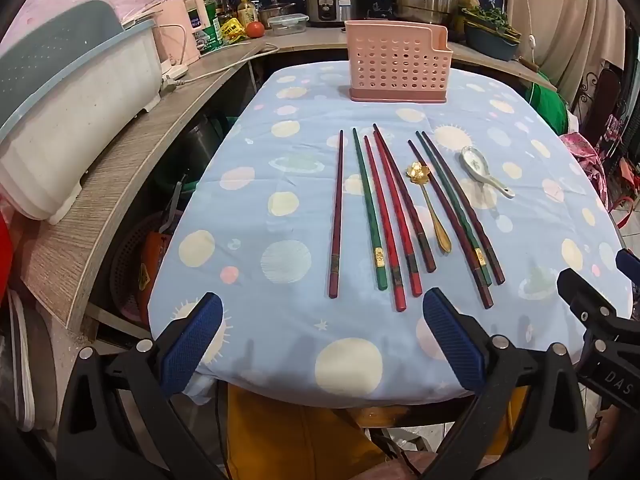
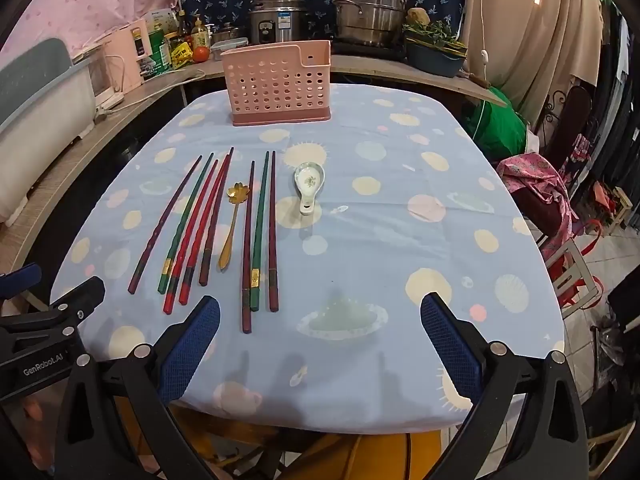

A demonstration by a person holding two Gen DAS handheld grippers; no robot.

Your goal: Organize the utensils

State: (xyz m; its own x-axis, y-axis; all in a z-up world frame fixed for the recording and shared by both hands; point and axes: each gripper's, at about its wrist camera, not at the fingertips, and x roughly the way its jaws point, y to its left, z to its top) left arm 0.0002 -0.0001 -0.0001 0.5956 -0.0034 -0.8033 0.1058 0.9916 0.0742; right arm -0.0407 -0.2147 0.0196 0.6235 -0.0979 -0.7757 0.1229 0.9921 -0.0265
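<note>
Pink holder (image 1: 396, 62) at table's (image 1: 248, 240) far edge; chopsticks (image 1: 376, 216), gold spoon (image 1: 430, 206), ceramic spoon (image 1: 482, 170) mid-surface. Left gripper (image 1: 322, 344), right gripper (image 2: 320, 344): jaws wide apart, empty.

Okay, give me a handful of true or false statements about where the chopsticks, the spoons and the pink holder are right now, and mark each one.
1. The pink holder stands upright at the table's far end. True.
2. Both claws are shut on chopsticks. False: the left claw and right claw are open and hold nothing.
3. The gold spoon lies among the chopsticks. True.
4. The white ceramic spoon is inside the holder. False: it lies on the tablecloth.
</note>
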